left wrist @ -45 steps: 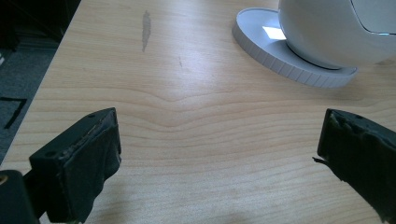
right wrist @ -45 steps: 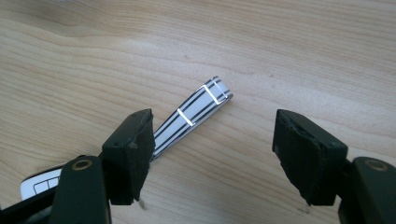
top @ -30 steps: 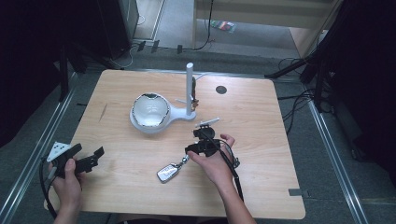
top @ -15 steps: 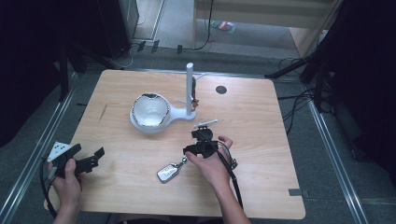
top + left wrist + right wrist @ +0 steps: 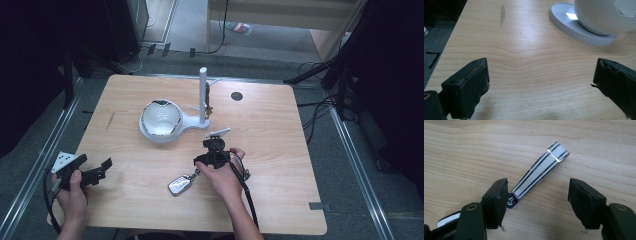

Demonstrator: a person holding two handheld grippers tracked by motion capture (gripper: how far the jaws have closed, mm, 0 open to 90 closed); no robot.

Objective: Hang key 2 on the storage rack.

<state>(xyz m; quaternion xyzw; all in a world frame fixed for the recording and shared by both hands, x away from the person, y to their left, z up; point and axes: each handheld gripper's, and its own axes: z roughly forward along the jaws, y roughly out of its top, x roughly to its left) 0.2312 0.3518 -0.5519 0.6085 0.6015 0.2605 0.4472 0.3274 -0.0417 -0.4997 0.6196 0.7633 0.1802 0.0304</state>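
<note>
Jaws spread over a clipper, nothing gripped yet

Right gripper sits low over the pale wooden desk, jaws spread either side of one white nail clipper with black stripes; its near end touches the left jaw, probably lined up for a pinch. One silver key fob lies just beside that hand. Left gripper waits apart (jaws wide, holding nothing), facing the single white bowl-and-post stand.

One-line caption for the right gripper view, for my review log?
Open right hand-held gripper over a wooden table, straddling a white strap with dark stripes.
</note>
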